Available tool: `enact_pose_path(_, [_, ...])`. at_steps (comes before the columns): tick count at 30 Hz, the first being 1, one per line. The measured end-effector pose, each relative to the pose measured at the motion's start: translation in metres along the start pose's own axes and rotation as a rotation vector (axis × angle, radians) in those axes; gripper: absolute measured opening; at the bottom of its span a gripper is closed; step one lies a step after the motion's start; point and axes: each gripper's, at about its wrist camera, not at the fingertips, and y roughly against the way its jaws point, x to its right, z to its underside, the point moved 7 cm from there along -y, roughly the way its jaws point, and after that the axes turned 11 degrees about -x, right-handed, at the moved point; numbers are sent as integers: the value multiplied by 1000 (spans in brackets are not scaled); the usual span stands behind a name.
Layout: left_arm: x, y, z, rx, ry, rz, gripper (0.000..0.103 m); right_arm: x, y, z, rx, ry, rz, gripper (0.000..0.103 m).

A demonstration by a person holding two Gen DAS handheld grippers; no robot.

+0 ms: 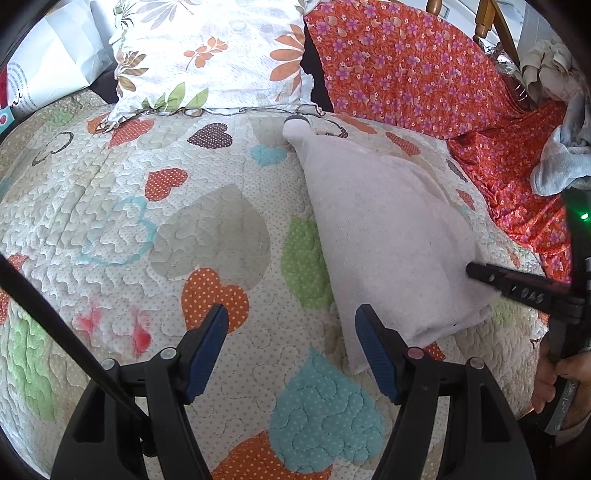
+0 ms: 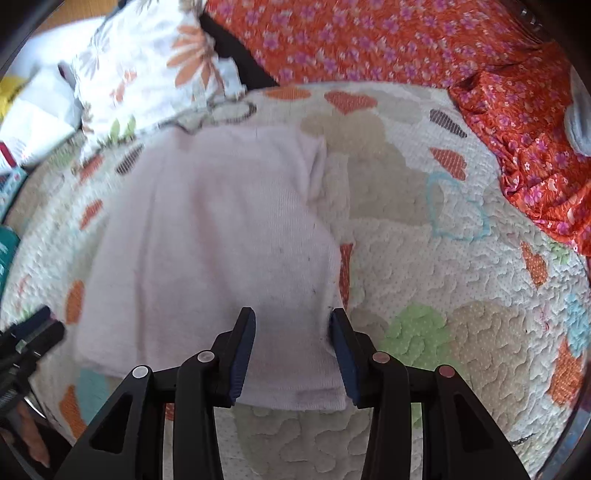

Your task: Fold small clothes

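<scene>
The pale pink, soft knitted garment (image 2: 221,236) lies flat on the heart-patterned quilted bedspread (image 2: 443,295), its long axis running away from the right gripper (image 2: 291,354), whose spread jaws straddle its near hem. The left gripper (image 1: 291,350), also spread, hovers just left of it, farther off.

A cream quilted bedspread (image 1: 122,229) patterned with dotted hearts in orange, green, teal, grey and brown covers the foreground in both views. At its far edge leans a white pillow printed with orange and green leaves (image 1: 210,55), and beside that a red-orange cloth with small purple flowers (image 1: 413,66) drapes down onto the quilt. A white paper bag with printed lettering (image 1: 48,62) stands at the far left. Wooden chair posts (image 1: 487,18) rise behind the flowered cloth.
</scene>
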Motion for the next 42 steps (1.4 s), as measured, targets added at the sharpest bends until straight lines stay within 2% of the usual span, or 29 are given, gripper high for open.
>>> enact_pose_path(4, [3,-6,-1,-16,-6,-2,70,1,14,-8,78,-10,7,48])
enact_pose_path(9, [8,-14,1,-29,-37,-26,70,3,21,-19,119,-36,-6,49])
enact_pose_path(24, [8,-19,-1,-57,-29,-16,70,-3,-4,-31,84,-23,7,50])
enact_pose_path(30, [6,-19,2,-57,-34,-25,70,-5,-22,-31,35,-14,24,56])
enact_pose_path(42, [5,-22,7,-66,-70,-86,71,1,-6,-31,87,-49,-5,56])
